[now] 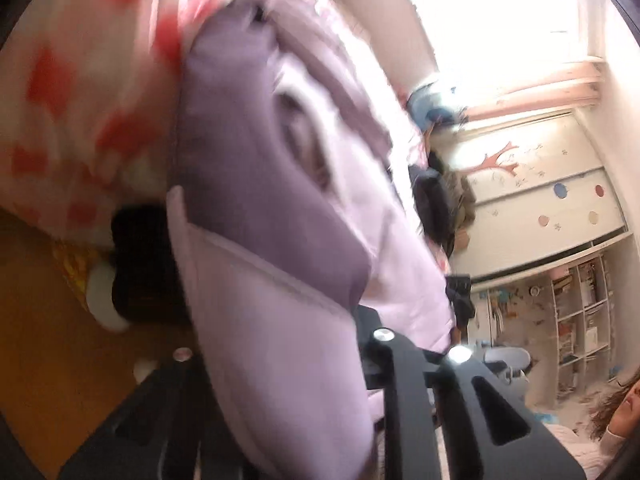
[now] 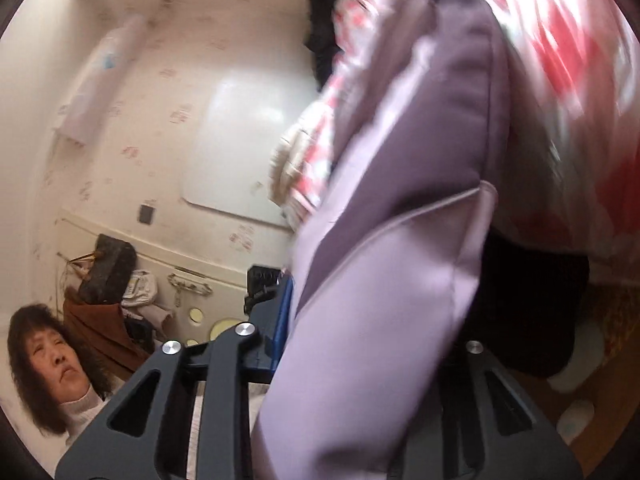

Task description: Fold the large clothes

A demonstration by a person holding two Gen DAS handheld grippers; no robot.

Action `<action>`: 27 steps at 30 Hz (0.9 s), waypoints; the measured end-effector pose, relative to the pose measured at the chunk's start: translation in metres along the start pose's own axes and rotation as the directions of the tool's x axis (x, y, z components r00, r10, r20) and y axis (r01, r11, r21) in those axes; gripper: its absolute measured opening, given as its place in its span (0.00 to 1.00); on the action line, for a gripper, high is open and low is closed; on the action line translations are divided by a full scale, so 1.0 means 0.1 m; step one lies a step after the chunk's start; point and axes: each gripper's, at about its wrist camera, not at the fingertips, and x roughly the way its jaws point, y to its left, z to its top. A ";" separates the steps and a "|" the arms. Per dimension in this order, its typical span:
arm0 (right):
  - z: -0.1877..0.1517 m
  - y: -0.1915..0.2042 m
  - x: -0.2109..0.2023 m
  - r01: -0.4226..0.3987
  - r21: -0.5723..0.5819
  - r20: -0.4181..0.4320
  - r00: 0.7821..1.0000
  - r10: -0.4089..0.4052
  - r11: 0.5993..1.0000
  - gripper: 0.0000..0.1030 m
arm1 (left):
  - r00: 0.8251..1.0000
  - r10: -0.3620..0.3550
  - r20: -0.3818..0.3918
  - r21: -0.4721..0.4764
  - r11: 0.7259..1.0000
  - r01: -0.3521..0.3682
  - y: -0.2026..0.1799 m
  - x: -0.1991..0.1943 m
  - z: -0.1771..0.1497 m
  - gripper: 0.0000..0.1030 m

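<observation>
Two grippers engaged, left gripper (image 1: 280, 360) clamped on lilac padded garment (image 1: 256, 208) between its jaws, red-patterned bedding (image 1: 72, 80) beyond the jaws, right gripper (image 2: 360, 360) apparently pinching the same garment (image 2: 380, 280) though blurred, patterned bedding (image 2: 560, 60) beyond.

A bed covered by a white quilt with red diamond patches (image 1: 76, 92) carries the clothes; in the right wrist view the same quilt (image 2: 568, 80) lies beyond the jaws, to their right. A padded lilac garment (image 1: 256, 184) lies draped against it and runs back between the jaws. Below the quilt's edge, left of the jaws, is an orange-brown floor (image 1: 36, 340).
</observation>
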 end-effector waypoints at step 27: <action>1.45 0.78 0.07 -0.293 -0.228 0.181 0.924 0.336 0.928 0.27 | 0.908 -0.242 0.341 0.095 0.970 0.223 -0.87 -0.57 1.69 0.17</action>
